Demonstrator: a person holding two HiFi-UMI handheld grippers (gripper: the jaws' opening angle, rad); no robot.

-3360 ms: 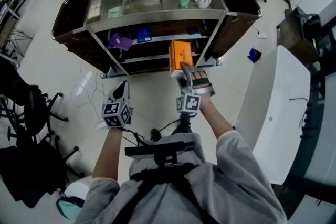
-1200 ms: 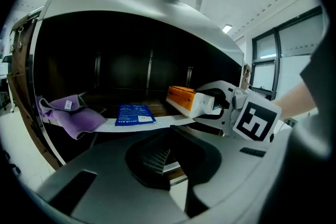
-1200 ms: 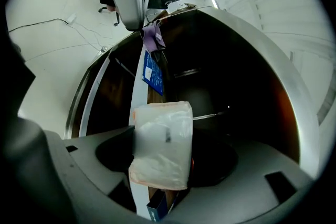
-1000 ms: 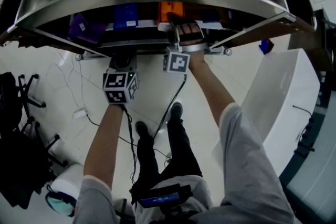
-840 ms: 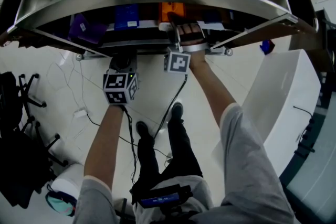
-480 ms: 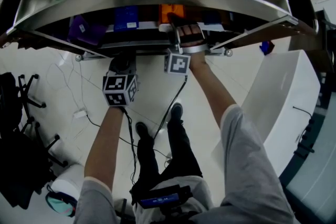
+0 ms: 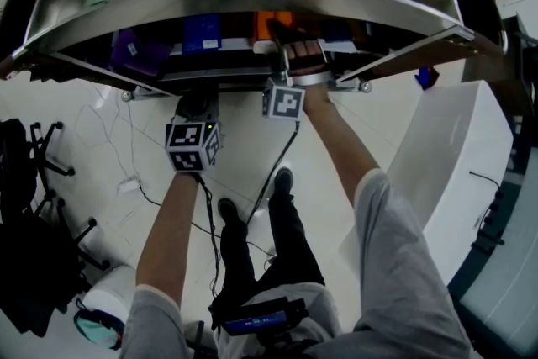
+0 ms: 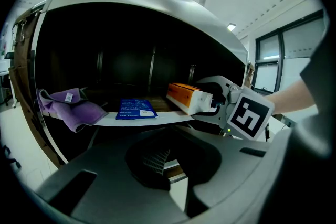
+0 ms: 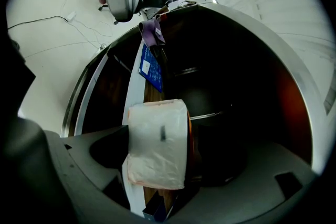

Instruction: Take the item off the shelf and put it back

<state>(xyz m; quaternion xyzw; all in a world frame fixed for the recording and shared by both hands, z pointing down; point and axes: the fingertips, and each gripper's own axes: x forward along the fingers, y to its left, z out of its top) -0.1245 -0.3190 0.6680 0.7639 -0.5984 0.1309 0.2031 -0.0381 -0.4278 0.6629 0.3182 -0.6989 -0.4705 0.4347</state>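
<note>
Return step judged in hand: right gripper (image 7: pixel 284 36) clamped on orange box (image 9: pixel 157 141), seated on middle shelf (image 8: pixel 152 119); left gripper (image 7: pixel 195 107) closed, empty; next, release and withdraw.

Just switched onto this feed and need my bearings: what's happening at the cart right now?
A person is working at a metal cart with a claw in each hand. The right claw is closed on an orange box, which sits on the middle shelf, to the right of a blue packet and a purple cloth. The left claw hangs shut and empty in front of the cart. The box looks set back in place but is not yet released.
</note>
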